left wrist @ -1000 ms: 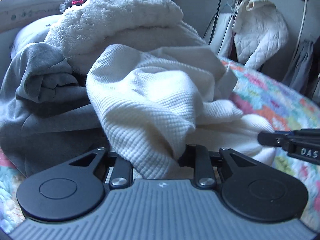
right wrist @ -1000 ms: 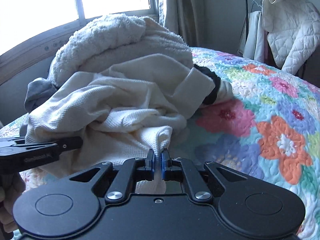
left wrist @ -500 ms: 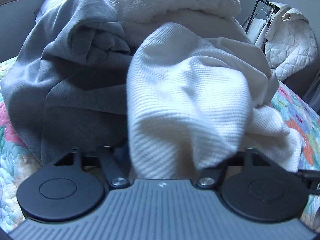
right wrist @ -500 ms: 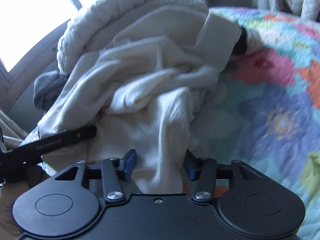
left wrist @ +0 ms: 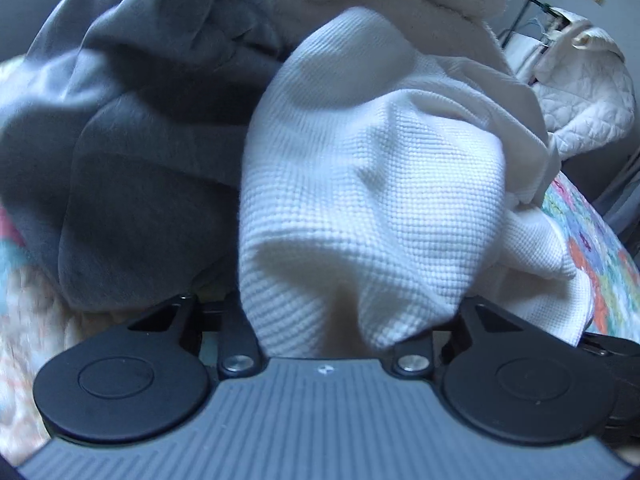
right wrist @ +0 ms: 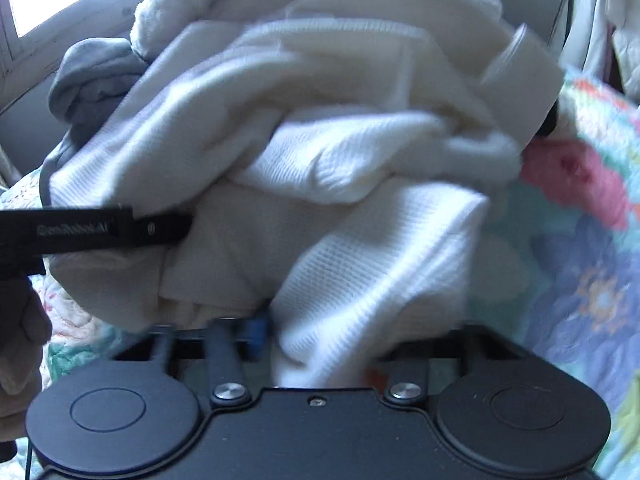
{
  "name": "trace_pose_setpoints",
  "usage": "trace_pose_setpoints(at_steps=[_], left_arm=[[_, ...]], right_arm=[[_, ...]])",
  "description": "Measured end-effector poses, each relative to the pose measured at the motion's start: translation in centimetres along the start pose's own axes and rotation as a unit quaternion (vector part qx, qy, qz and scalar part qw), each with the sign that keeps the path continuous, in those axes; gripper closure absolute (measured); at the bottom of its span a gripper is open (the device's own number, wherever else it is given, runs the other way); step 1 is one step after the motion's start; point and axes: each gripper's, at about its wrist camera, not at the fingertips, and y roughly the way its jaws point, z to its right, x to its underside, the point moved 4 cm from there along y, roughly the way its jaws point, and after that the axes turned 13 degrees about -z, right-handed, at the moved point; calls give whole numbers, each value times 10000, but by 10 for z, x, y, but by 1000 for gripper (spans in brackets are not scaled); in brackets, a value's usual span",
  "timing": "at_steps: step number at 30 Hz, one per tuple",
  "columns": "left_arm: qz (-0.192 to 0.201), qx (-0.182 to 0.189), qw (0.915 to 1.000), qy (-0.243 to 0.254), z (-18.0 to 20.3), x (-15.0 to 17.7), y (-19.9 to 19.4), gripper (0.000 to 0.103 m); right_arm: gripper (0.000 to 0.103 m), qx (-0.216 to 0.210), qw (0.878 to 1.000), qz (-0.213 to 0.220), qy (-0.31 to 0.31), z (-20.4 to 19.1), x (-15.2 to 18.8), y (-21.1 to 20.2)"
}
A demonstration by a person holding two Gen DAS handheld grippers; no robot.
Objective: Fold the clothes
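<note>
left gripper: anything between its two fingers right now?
Yes. A bunched fold of the white waffle-knit garment fills the gap of the open left gripper, shown in the left wrist view.

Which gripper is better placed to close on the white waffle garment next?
Probably left. The left gripper is open with a fold of the white waffle garment filling its gap. The right gripper is open too, but its view is blurred.

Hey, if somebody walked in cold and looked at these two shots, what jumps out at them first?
A white waffle-knit garment fills the middle of both views, bunched and draped between the spread fingers of each claw. In the left wrist view a crumpled grey sweatshirt lies to its left. In the right wrist view a bright floral quilt shows at the right.
</note>
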Motion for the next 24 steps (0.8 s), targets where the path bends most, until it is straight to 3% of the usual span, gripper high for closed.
trace_pose_setpoints(at_steps=[2,5,12,16,18,22,24], left_arm=[[31,33,10000,-43,2,1,0,74],[28,172,9998,26,12,1,-4,79],[-16,1161,9928,282,53,0,-18,81],[-198,1726,9814,814,102,13,-28,84],[-98,1936,9730,1254,130,23,-43,85],[-173,2117,9648,1552,164,39,-51,85],[-335,2026,9651,1628,169,52,-44,85]], right_arm=[[78,30,9999,131,68,1,0,-13],[80,48,9995,312,92,1,1,-34],[83,61,9953,826,497,32,-7,-81],[84,191,9929,1002,605,46,-4,-115],[84,274,9920,1106,541,46,7,-136],[84,509,9892,1236,595,62,27,-168],[84,616,9878,1181,804,84,36,-171]])
